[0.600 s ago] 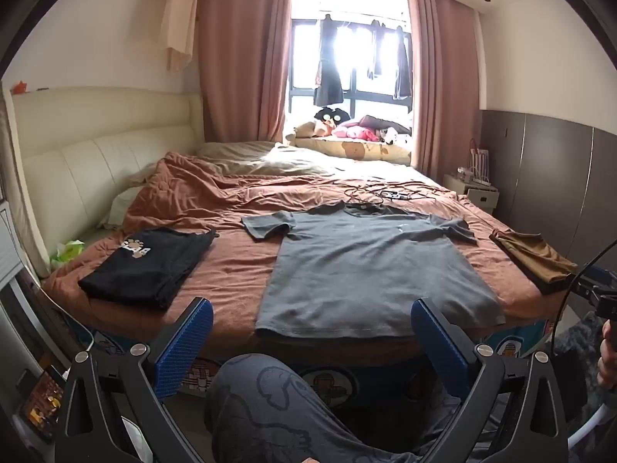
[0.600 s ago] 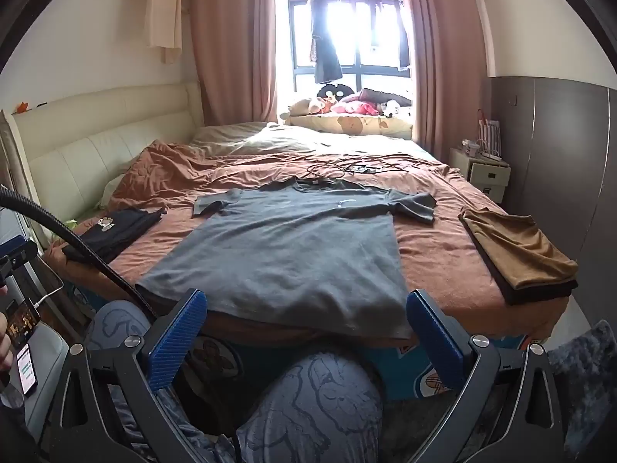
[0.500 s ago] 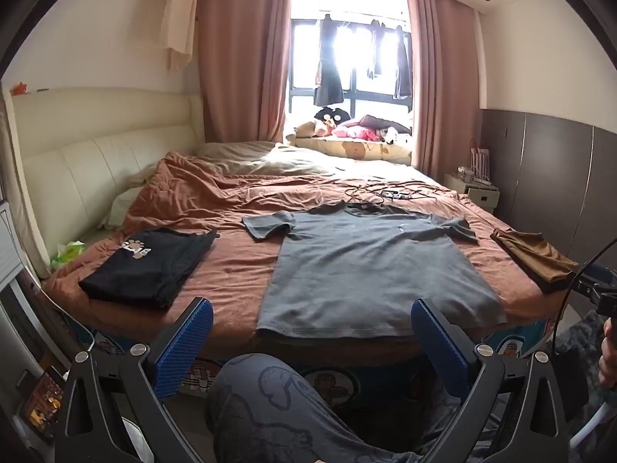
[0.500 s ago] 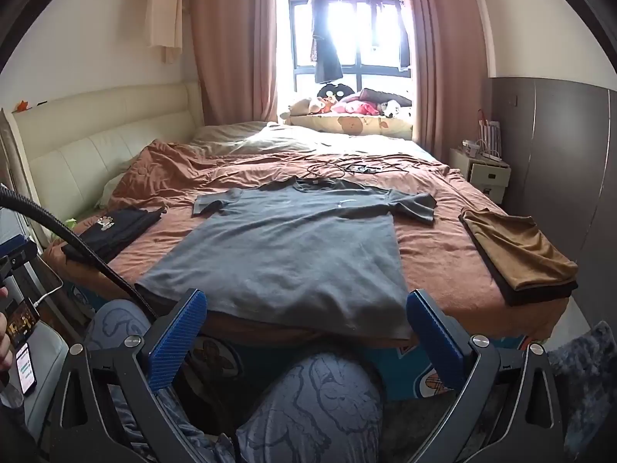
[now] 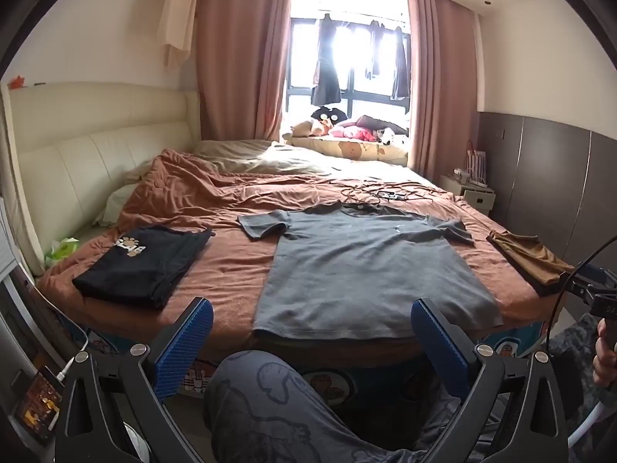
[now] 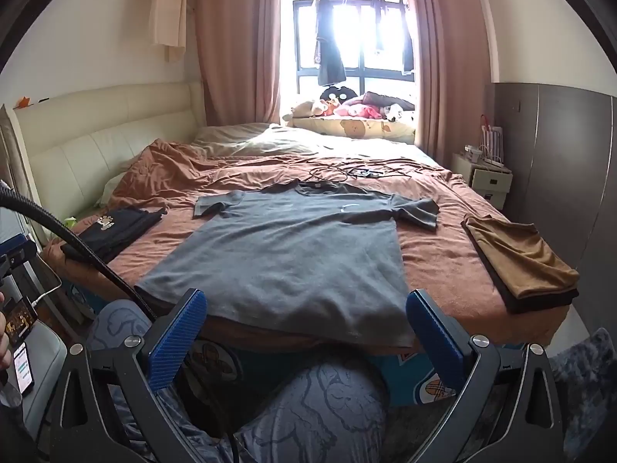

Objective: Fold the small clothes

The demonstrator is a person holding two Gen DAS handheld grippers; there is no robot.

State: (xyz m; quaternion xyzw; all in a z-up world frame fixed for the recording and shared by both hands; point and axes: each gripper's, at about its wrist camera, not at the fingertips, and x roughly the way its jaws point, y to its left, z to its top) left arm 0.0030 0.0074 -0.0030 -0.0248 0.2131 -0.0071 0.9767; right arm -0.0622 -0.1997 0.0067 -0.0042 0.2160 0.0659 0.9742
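- Done, by the look of it: a black T-shirt (image 5: 142, 262) lies folded at the left of the bed (image 5: 231, 266), and a brown folded garment (image 6: 520, 258) sits at the right edge.
- Left to fold: the grey T-shirt (image 5: 362, 270) in mid-frame, spread flat with sleeves out and its hem at the near bed edge.
- The left gripper (image 5: 310, 341) and right gripper (image 6: 306, 333) hang at the bottom of their views, jaws spread wide, holding nothing, short of the hem.
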